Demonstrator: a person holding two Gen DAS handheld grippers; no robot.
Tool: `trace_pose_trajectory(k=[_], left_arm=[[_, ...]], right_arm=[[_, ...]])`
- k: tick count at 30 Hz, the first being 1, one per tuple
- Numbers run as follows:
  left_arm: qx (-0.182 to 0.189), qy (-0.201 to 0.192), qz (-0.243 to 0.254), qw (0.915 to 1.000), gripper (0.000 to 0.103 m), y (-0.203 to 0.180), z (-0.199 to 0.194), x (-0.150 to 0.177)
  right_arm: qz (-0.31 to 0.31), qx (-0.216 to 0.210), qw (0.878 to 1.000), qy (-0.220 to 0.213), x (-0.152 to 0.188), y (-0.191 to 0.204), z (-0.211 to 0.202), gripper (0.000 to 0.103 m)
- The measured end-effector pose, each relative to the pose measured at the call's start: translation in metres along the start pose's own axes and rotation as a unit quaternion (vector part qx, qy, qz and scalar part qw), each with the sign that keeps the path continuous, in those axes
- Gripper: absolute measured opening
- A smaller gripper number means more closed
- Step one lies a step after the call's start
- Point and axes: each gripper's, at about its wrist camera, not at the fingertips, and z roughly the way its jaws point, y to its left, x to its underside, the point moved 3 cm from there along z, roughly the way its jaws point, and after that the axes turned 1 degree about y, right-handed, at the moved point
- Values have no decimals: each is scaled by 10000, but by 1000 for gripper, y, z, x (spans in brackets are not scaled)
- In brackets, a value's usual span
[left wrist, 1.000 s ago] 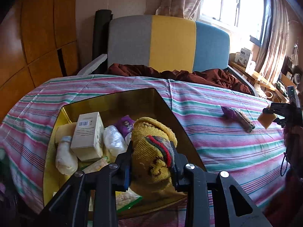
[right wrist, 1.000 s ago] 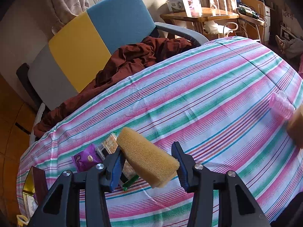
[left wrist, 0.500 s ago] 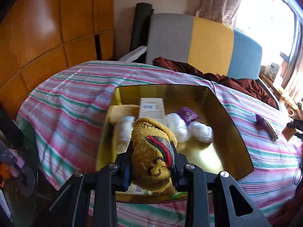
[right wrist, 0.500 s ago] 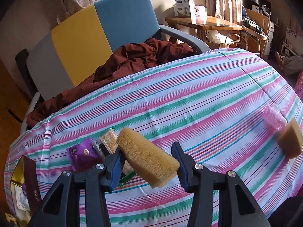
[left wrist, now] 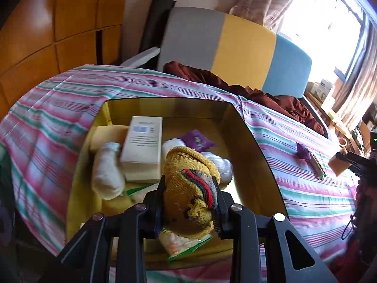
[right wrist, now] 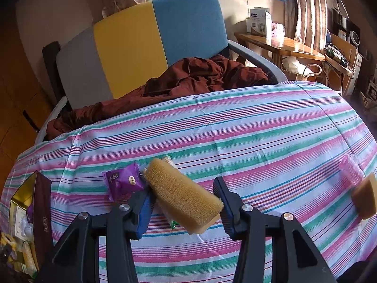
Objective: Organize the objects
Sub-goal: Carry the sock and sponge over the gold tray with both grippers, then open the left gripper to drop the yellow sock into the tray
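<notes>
A striped cloth (right wrist: 235, 127) of pink, green and white covers the counter and fills the ground ahead of both tools. Beyond it stands an armchair (right wrist: 146, 35) with a grey, yellow and blue back, a rumpled brown cloth (right wrist: 195, 75) heaped on its seat.

Directly under and ahead of the left tool (left wrist: 189, 202) sits an open gold-lined box (left wrist: 247, 146) on the striped cloth. Inside it, ahead and to the left of the tool, lie a cream carton (left wrist: 143, 146), a white wrapped bundle (left wrist: 106, 176) and, further ahead, a purple sachet (left wrist: 196, 139). The left tool is clamped tight on a rolled yellow knitted sock (left wrist: 188, 188) with red, green and grey bands, held above the near part of the box.

The right tool (right wrist: 185, 202) grips a tan sponge (right wrist: 183, 195) that lies slanted between its pads, the jaws partly closed on it, above the striped cloth. Just ahead and left of this tool lies a purple snack packet (right wrist: 122, 181), and far to the right a second sponge (right wrist: 365, 198) lies beside a pink hair roller (right wrist: 351, 169).
</notes>
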Motion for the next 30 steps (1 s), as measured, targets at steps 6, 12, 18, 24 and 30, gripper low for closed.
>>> trace_pose_trajectory(k=[6,12,18,24,30], left_arm=[[152,266,150,9994,32,-20,25,0],[-154,608,167,9979,36,-24,63,4],[-256,650,120,9975,56,-17,69,10],[-501,183,279,9982,56,-10,43,10],[-616,-138,370,9973,56,-4,16,6]], right_arm=[[-38,33,10000,39,1,1,2,49],[-64,76,9999,102,0,0,6,49],[-31,113,9998,128,0,-1,8,49],[-86,136,9997,171,2,1,9,49],[-139,46,9998,140,5,10,3,49]])
